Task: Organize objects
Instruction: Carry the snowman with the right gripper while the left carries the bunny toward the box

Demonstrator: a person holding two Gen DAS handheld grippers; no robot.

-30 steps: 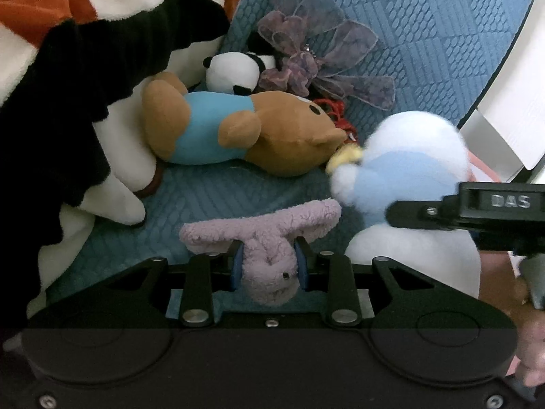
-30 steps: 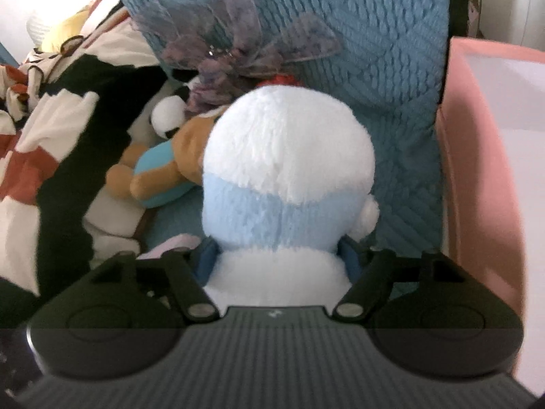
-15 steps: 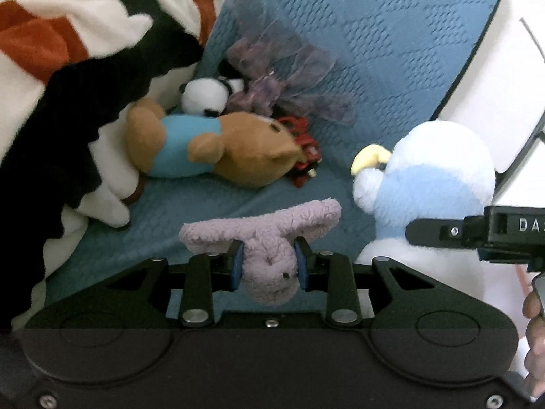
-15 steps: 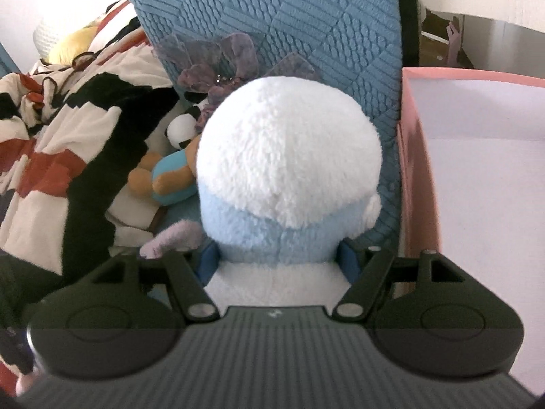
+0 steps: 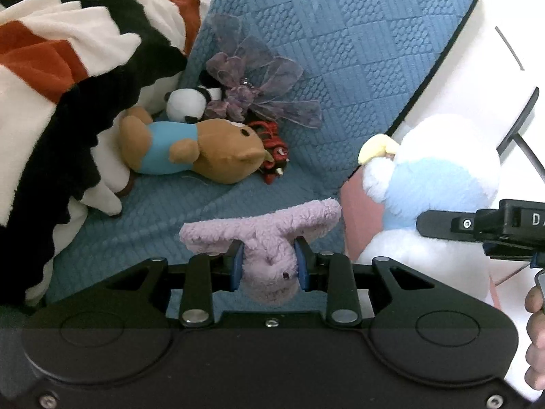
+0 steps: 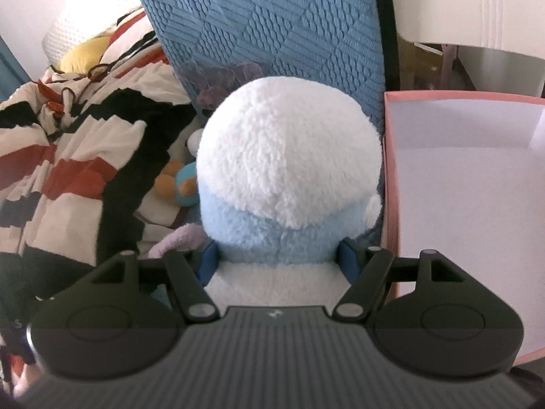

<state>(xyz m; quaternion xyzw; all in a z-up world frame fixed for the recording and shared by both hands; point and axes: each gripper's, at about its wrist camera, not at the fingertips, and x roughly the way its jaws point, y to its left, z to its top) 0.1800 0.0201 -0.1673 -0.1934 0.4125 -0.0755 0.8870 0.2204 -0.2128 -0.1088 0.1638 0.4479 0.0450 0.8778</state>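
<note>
A white and blue plush (image 6: pixel 286 184) is being pinched between the jaws of the right gripper (image 6: pixel 277 260), held just beside the pink box (image 6: pixel 390 184). A purple plush (image 5: pixel 264 238) is being clamped in the left gripper (image 5: pixel 269 264) above the blue quilted cushion (image 5: pixel 327 51). A brown bear (image 5: pixel 190 150) and panda (image 5: pixel 185 104) are being left lying beside the striped blanket (image 5: pixel 68 68).

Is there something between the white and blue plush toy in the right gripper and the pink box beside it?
Nothing visible. The white and blue plush toy, clamped in the right gripper, sits just left of the pink box, whose open white interior looks empty.
</note>
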